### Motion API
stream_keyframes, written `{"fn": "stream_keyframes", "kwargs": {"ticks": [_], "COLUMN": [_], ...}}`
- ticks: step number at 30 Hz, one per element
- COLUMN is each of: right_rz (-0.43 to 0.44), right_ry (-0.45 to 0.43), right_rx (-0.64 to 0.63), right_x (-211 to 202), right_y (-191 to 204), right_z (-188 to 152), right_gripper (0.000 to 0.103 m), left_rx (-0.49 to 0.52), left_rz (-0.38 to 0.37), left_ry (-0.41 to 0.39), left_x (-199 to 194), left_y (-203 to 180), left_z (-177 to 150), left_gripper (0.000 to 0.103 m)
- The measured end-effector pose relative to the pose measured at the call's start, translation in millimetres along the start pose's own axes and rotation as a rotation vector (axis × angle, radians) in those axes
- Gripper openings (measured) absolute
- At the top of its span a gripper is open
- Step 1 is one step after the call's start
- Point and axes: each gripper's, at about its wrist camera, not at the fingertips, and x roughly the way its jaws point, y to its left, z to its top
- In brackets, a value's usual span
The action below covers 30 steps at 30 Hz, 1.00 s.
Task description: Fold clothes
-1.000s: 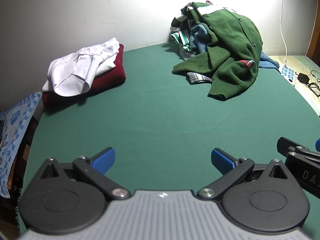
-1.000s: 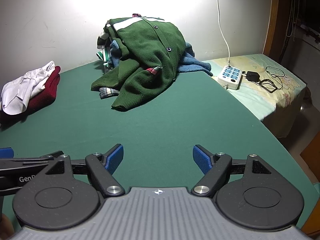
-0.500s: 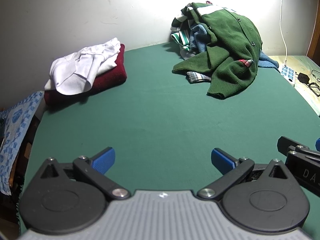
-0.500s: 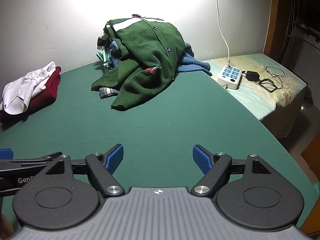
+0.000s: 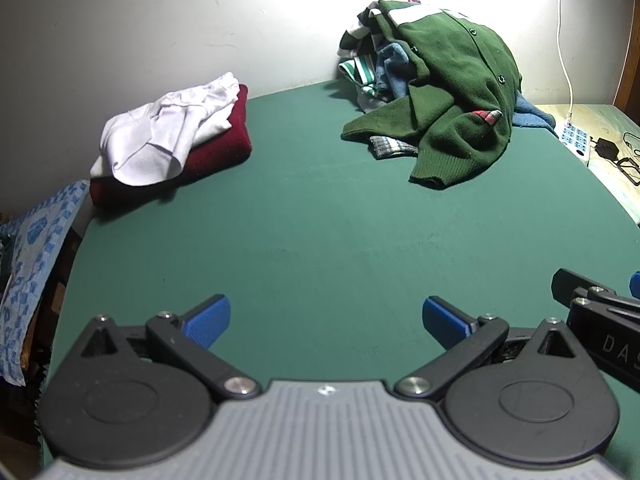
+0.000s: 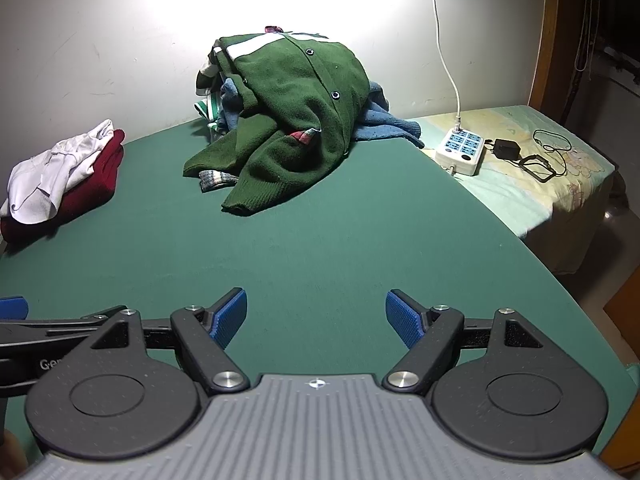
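The left gripper (image 5: 326,316) and right gripper (image 6: 316,314) hover with fingers spread wide, holding nothing. The green cardigan (image 6: 292,128) tops a clothes heap at the table's (image 6: 320,248) far side, well apart from both.

1. The left gripper (image 5: 326,316) had a grey ribbed housing at its base, with a small round mark at the centre of the top edge.
2. Two black rounded plates flanked that housing, each with a shallow circular recess and a triangular cut-out above it.
3. Black link arms were pinned with silver screws and ended in fingers (image 5: 210,316) faced with blue ribbed pads.
4. The right gripper (image 6: 316,316) was built the same: grey ribbed body, black plates, silver screws, blue textured pads (image 6: 404,318).
5. White lettering showed on each gripper's black side bar, only partly readable.
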Motion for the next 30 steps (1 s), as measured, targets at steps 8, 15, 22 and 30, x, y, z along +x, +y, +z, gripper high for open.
{"fn": "stream_keyframes", "kwargs": {"ticks": [8,15,22,30], "right_rz": [0.007,0.007,0.002,0.023], "right_ry": [0.014,0.032,0.062,0.083], "right_rx": [-0.002,0.004,0.016,0.013], "right_x": [3.5,9.5,22.2,44.6], "right_y": [-2.1,-8.3,-19.9,-35.6], "right_z": [-2.4,-3.0,-4.0,10.5], "right_gripper": [0.079,0.079,0.079,0.079], "left_rx": [0.001,0.006,0.041,0.120], "left_rz": [0.008,0.009,0.019,0.025], "left_ry": [0.017,0.034,0.049,0.061], "left_x": [2.9,8.6,21.6,43.1], "left_y": [-3.0,-11.3,-26.1,-44.8], "left_z": [-1.9,-1.6,3.1,27.5], "left_gripper": [0.102,0.102,0.102,0.102]}}
